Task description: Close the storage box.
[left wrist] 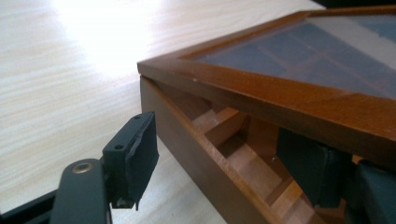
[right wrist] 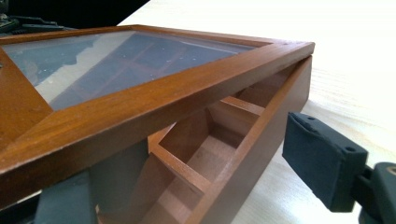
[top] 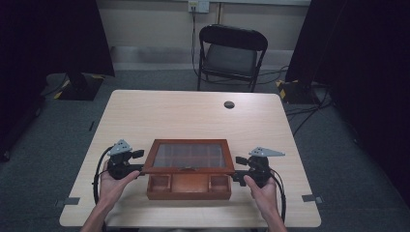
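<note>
Left claw [top: 138, 166] spread wide at box's [top: 188, 188] left side wall: one jaw inside under raised glass lid [top: 188, 157], other outside. Right claw [top: 238, 169] same at right wall, wide, gripping nothing. Box sits near front edge of table [top: 193, 111], lid tilted up at front. Chair [top: 232, 53] behind table

high view dim, soft | gripper views: tabletop [left wrist: 70, 56] glare, near fingers [right wrist: 322, 161] blurred
</note>
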